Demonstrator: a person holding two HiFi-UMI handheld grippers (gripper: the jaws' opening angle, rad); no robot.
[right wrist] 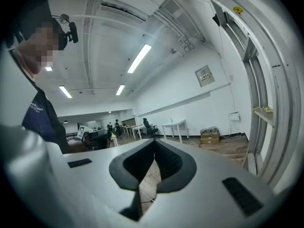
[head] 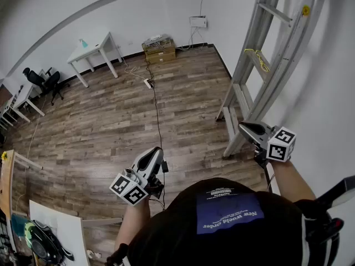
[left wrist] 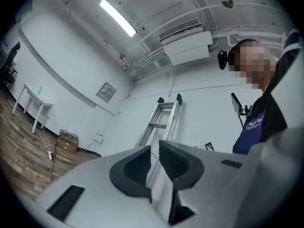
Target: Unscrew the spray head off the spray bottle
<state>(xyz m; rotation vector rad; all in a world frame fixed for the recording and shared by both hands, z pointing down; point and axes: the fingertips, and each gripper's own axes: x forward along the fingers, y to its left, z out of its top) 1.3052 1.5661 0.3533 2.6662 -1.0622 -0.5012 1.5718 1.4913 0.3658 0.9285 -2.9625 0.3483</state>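
Observation:
No spray bottle is near either gripper. A small teal bottle-like thing (head: 83, 42) stands on the far white table (head: 97, 47); it is too small to tell more. In the head view my left gripper (head: 159, 151) is held over the wooden floor in front of the person's body, shut with nothing in it. My right gripper (head: 243, 127) is level beside the ladder's foot, also shut and empty. The left gripper view shows its jaws (left wrist: 154, 148) close together, aimed slightly upward at the ladder and the wall. The right gripper view shows its jaws (right wrist: 154, 145) meeting, aimed across the room.
An aluminium stepladder (head: 266, 65) leans at the right wall. Cardboard boxes (head: 160, 50) sit by the far wall, and a black cable (head: 157, 110) runs along the floor from them. An office chair (head: 44, 81) is at the left, and a cluttered desk (head: 55, 226) at the bottom left.

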